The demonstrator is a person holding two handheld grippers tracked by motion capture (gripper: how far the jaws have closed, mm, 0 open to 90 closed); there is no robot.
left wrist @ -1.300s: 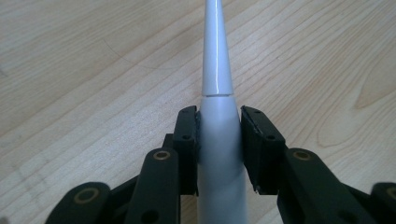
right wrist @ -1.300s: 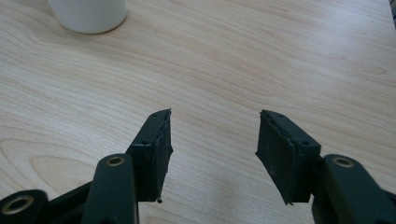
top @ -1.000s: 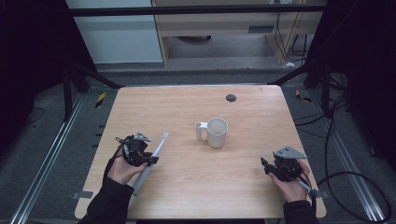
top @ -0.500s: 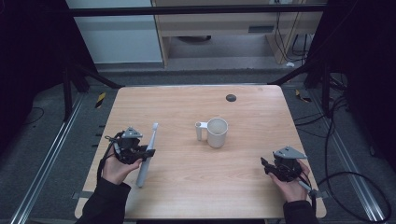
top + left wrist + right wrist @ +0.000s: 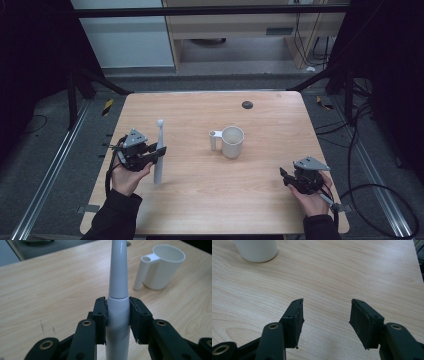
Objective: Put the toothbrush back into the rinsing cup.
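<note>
A white electric toothbrush (image 5: 159, 152) (image 5: 118, 290) stands nearly upright over the left part of the table, head up. My left gripper (image 5: 155, 154) (image 5: 117, 318) is shut on its handle, both pads pressing the white body. A white cup with a side handle (image 5: 229, 141) (image 5: 160, 270) stands near the table's middle, to the right of the toothbrush and apart from it. Near the front right corner my right gripper (image 5: 286, 179) (image 5: 325, 322) hovers low over bare wood, open, with nothing between its pads. The cup's base (image 5: 257, 250) shows at the top left of the right gripper view.
A small dark round spot (image 5: 247, 104) sits in the wooden tabletop (image 5: 260, 200) near its far edge. Metal rails and cables run along the floor on both sides of the table.
The left gripper has lifted and tipped the toothbrush from slanting low over the table to nearly upright. The right gripper has stayed where it was.
</note>
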